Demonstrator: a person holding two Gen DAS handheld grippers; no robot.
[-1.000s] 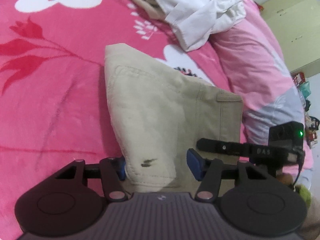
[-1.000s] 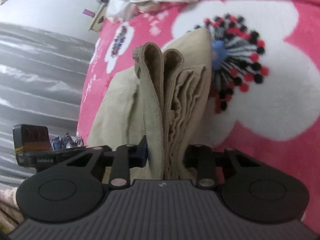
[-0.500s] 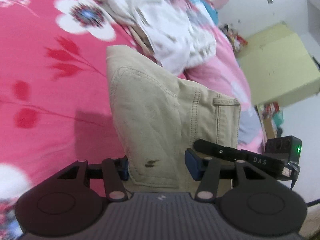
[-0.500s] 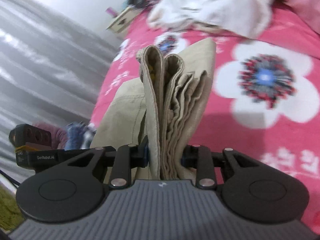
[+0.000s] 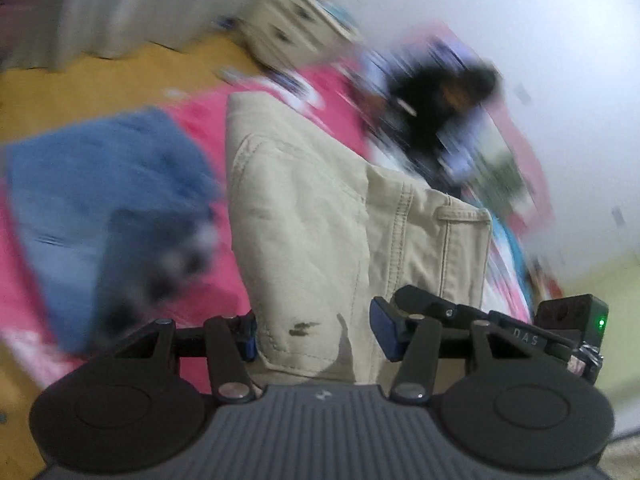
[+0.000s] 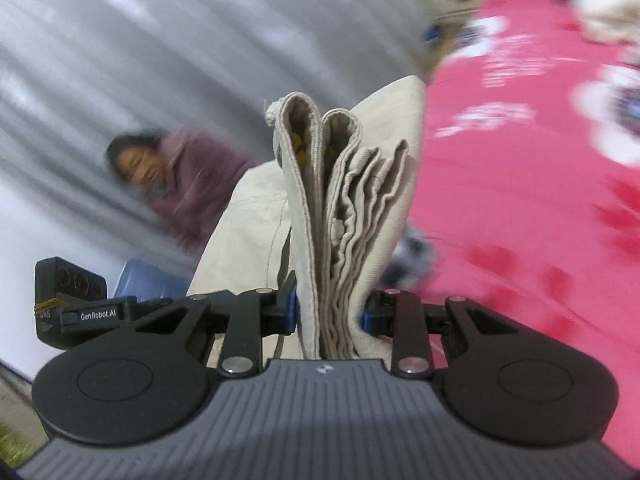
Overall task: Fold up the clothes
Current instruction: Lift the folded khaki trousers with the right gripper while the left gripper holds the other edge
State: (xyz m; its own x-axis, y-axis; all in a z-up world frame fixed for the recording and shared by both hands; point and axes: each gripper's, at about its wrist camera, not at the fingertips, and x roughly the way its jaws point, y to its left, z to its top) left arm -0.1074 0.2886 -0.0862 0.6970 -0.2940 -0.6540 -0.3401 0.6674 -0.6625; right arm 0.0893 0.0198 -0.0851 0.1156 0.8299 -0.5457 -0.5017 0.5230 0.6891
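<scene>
Left wrist view: left gripper (image 5: 316, 336) jaws half-open, clamping folded beige trousers (image 5: 340, 216); blue garment (image 5: 100, 184) left of frame. Right gripper (image 6: 330, 312) jaws narrow, pinching bunched trousers.

The khaki trousers (image 5: 320, 216) are matte woven cotton twill with stitched seams. Bed cover (image 6: 520, 184) looks like soft fleece. Both grippers' housings are matte ribbed plastic.

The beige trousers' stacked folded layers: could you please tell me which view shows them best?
The right wrist view: the trousers stand edge-on between the right tongs, so each fold shows. The left wrist view shows only their flat face, with a seam, a belt loop and a small dark mark.
</scene>
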